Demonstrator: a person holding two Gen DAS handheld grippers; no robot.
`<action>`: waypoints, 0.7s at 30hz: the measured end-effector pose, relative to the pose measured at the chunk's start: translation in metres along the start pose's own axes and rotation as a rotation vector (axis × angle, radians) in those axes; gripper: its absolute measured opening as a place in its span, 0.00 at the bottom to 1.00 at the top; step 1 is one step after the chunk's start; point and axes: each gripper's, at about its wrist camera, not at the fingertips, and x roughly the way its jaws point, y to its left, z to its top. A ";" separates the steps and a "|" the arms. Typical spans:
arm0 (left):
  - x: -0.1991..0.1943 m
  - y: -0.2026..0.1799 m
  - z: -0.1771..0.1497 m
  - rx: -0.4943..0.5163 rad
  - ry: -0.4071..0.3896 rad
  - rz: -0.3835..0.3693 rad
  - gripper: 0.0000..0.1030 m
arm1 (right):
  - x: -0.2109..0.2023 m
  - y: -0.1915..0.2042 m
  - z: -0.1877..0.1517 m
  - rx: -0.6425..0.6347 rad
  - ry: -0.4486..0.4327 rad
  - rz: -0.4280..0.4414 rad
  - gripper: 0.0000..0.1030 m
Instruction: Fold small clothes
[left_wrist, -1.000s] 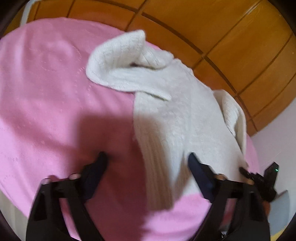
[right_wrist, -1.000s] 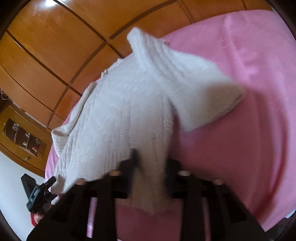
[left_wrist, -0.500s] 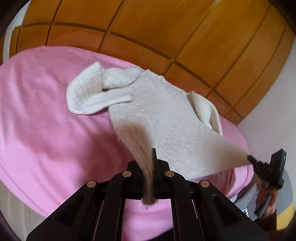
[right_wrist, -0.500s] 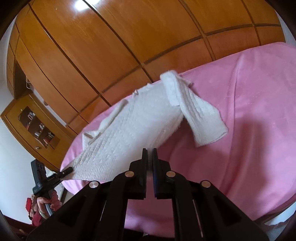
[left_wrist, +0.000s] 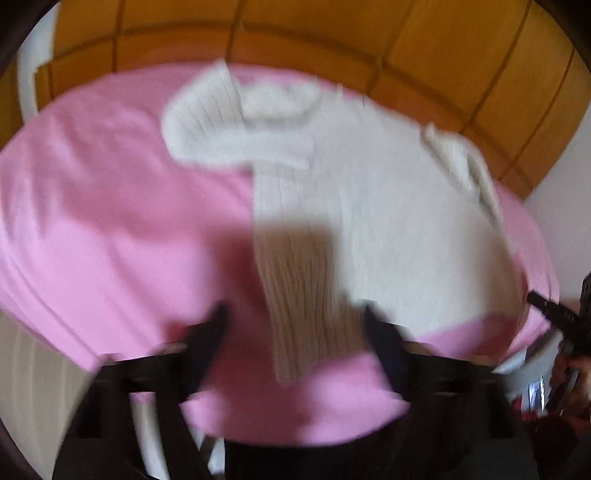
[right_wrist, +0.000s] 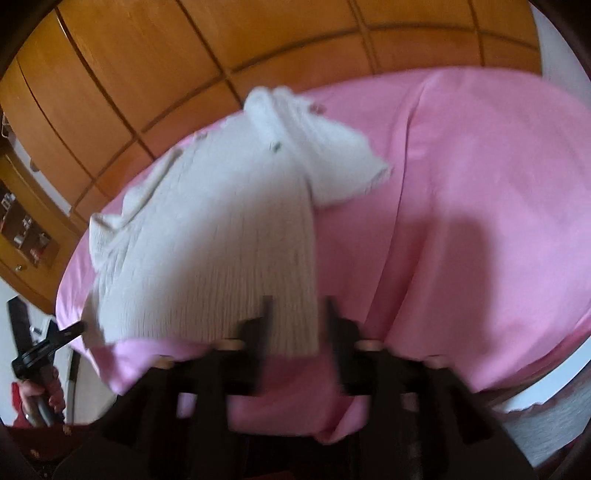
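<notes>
Both views are blurred. A white ribbed knit sweater (left_wrist: 369, 206) lies spread on a bed covered by a pink sheet (left_wrist: 110, 206), with a wooden panelled wardrobe (left_wrist: 461, 55) behind the bed.

Left tool (left_wrist: 293, 325): jaws wide apart and opening. The sweater's hem corner lies between the two fingers but neither pad presses on it; the cloth rests on the sheet in the tool's shadow.

Right tool (right_wrist: 297, 321): jaws partly apart and opening. The opposite hem corner sits in the gap, close to the left finger (contact cannot be judged through the blur); the pads do not look clamped on it.

Sweater position: body flat, hem towards the near edge of the bed, neck end towards the wardrobe. One sleeve is folded across the top in the left view; in the right view a sleeve (right_wrist: 332, 162) fans out to the right of the body onto the sheet.

Each view catches the other tool at the frame's edge, gripped by a hand (right_wrist: 40, 395) (red sleeve visible). Low wooden shelf unit (right_wrist: 26, 229) at left in the right view.
</notes>
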 end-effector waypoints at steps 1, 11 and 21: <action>-0.006 0.001 0.002 0.000 -0.045 0.006 0.83 | -0.005 0.002 0.005 0.001 -0.036 -0.007 0.51; 0.011 -0.011 0.030 0.018 -0.137 0.086 0.84 | 0.072 0.090 0.083 -0.205 -0.149 -0.154 0.91; 0.104 -0.048 0.073 0.342 -0.055 0.308 0.81 | 0.193 0.095 0.103 -0.351 -0.032 -0.282 0.97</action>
